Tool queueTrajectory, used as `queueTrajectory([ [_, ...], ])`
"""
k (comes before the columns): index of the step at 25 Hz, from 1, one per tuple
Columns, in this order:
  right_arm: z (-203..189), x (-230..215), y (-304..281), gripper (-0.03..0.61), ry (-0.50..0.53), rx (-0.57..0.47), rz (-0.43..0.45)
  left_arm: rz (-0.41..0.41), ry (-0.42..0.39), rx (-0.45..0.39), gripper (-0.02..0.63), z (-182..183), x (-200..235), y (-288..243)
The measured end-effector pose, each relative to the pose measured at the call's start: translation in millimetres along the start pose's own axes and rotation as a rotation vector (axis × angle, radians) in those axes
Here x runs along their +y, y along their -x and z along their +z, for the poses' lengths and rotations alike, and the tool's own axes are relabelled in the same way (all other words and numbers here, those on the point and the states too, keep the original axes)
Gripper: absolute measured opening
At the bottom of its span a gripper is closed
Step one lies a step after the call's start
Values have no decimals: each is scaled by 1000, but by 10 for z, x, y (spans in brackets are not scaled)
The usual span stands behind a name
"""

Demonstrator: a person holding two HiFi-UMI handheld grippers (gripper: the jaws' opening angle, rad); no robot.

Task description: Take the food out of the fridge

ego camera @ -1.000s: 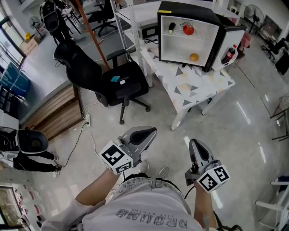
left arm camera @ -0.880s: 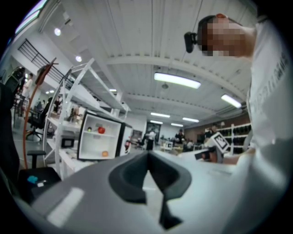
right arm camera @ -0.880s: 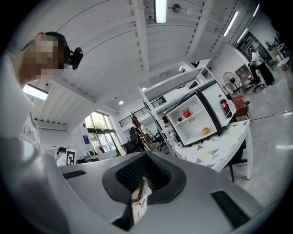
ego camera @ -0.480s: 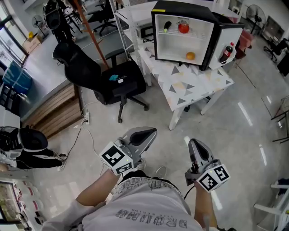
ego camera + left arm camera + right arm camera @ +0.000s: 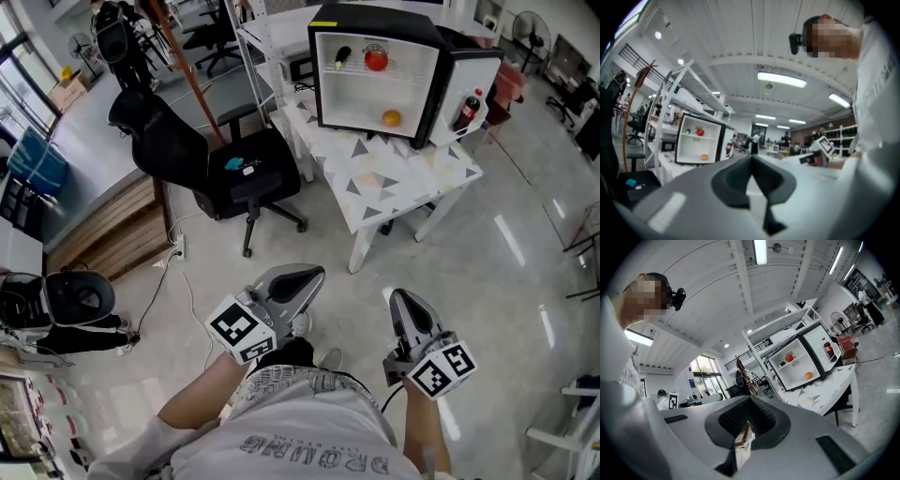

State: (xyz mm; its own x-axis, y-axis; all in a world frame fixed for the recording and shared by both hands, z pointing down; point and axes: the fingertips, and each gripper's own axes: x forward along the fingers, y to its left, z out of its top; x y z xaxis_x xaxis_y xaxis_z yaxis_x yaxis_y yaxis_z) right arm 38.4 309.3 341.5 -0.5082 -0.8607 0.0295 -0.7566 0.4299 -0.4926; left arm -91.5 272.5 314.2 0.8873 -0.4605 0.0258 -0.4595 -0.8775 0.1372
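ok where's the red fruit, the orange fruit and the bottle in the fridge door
red fruit (image 5: 376, 59): head view, middle of its red skin
orange fruit (image 5: 391, 118): head view, its centre
bottle (image 5: 462, 114): head view, middle of its body, below the cap

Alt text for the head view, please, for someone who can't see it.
A person stands apart from a white triangle-patterned table bearing an open black mini fridge with a round red fruit, a round orange fruit and a small dark item inside. The left tongs and right tongs, both shut and empty, point toward it.
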Motion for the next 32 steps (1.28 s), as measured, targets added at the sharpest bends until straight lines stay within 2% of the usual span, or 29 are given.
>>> queueTrajectory([
  [16, 118, -352, -269, -11, 14, 4, -18, -17, 13, -15, 6, -50, 307, -361],
  [32, 280, -887, -1242, -11, -1, 43, -50, -39, 47, 10, 6, -75, 1310, -940],
])
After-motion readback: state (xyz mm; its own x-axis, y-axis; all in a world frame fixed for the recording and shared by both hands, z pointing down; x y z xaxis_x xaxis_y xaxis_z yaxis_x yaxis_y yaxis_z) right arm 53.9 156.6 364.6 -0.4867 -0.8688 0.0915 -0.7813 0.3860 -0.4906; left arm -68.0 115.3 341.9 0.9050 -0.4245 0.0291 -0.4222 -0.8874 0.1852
